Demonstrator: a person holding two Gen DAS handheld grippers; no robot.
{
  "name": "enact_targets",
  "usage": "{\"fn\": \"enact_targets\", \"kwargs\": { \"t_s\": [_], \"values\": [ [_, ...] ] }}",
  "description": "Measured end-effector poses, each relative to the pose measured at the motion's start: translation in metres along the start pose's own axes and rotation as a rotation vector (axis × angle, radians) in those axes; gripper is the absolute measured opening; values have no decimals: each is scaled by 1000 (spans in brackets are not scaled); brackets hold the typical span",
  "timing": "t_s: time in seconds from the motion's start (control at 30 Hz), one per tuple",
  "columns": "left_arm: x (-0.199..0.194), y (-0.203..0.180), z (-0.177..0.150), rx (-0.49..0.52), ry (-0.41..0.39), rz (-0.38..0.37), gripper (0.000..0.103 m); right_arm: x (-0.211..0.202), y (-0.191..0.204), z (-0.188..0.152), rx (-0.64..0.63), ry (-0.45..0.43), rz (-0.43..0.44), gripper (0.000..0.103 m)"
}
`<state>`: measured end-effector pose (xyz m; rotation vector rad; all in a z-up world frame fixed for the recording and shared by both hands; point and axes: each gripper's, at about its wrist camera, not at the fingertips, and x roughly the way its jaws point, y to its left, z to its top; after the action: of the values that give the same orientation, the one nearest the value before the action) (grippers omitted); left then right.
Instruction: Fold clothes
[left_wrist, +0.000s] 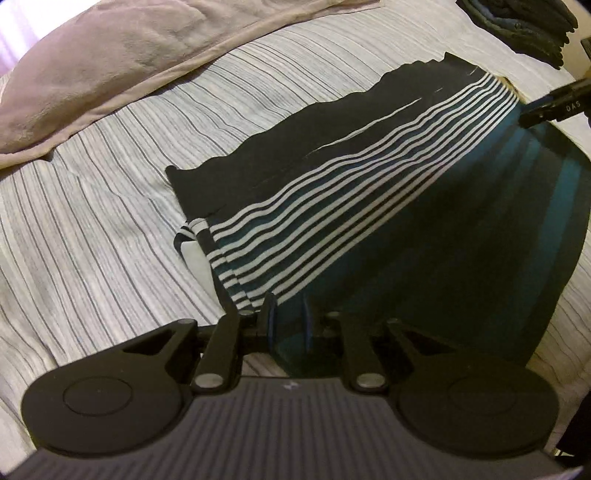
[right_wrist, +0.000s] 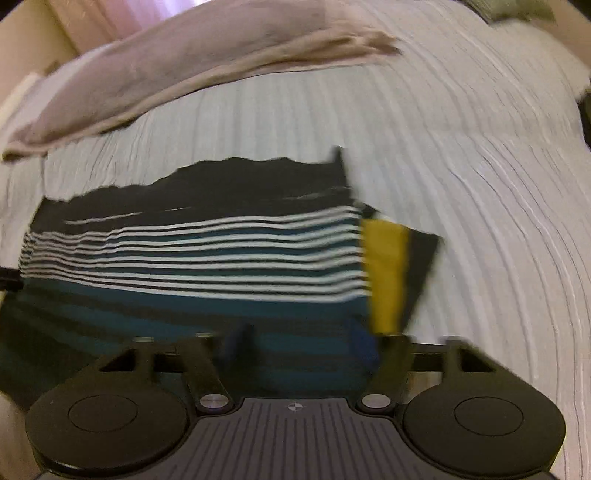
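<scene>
1. Shirt: black, white-striped and teal garment, spread across the bed on its striped cover. The black far hem lies flat toward the blanket; the teal near part rises off the cover to both grippers.
2. Left gripper: fingers narrowed to a small gap with teal cloth between them; judged to be pinching the near edge, though contact of the pads is not plain.
3. Right gripper: picture smeared by motion. Fingers stand wider apart than the left pair, cloth lies between and over them; whether they grip it cannot be told.
4. Risk, slip: if the right hold is loose, that edge may drop and the fold land skewed.
5. Risk, bunching: the tucked sleeve at the shirt's side may unroll when the near edge is carried over, leaving a lump inside the fold.
6. Risk, drag: pulling the lifted edge unevenly may slide the flat hem across the cover and wrinkle it.
7. Left view only: sharp stripes, the tucked sleeve, a dark clothes pile at the bed's far corner, and the right gripper's tip at the shirt's other side.
8. Right view only: a yellow panel with a dark flap beside it at the shirt's side.
</scene>
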<state>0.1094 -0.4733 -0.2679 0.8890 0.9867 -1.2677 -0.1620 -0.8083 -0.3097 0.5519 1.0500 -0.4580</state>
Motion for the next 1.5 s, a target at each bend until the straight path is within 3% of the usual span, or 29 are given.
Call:
{"fn": "enact_targets", "kwargs": {
  "t_s": [0.13,0.23,0.33,0.43,0.53,0.67,0.77,0.87,0.93,0.97,1.0,1.13,1.27,1.37,1.5],
  "values": [
    [-16,-8,0,53,-10,43,14,-25,19,3,-48,-24,-75,50],
    [-32,-20,-7,103,-38,36,16,-48,43,-8,-57,-82,-1,50],
    [-33,-36,-24,152,-30,7,17,-46,66,-41,-110,-47,74,51],
    [-27,-51,-44,199,-12,-15,18,-31,66,-75,-130,6,64,52],
    [-22,-66,-65,246,5,-38,18,-29,57,-94,-85,-1,61,58],
    [-21,-70,-83,287,4,-66,18,-37,67,-104,-111,-7,-14,63],
    [-26,-62,-91,305,-13,-87,18,-41,82,-112,-66,0,-125,66],
    [-39,-50,-103,333,-38,-90,19,-55,127,-111,-139,-40,-181,66],
    [-50,-38,-107,354,-68,-78,20,-61,173,-116,-240,-84,-129,70],
    [-55,-31,-109,366,-83,-69,21,-64,196,-119,-290,-105,-104,83],
    [-59,-24,-110,380,-97,-60,26,-61,218,-123,-340,-115,-88,89],
    [-64,-2,-112,461,-122,-26,30,-32,310,-146,-644,-129,-5,89],
    [-63,16,-111,500,-156,-16,37,1,381,-178,-1039,-177,16,87],
    [-60,28,-111,517,-181,-14,45,30,406,-192,-1197,-158,13,70],
    [-49,34,-111,587,-213,-4,58,58,412,-197,-1296,-158,-35,68]
  ]
}}
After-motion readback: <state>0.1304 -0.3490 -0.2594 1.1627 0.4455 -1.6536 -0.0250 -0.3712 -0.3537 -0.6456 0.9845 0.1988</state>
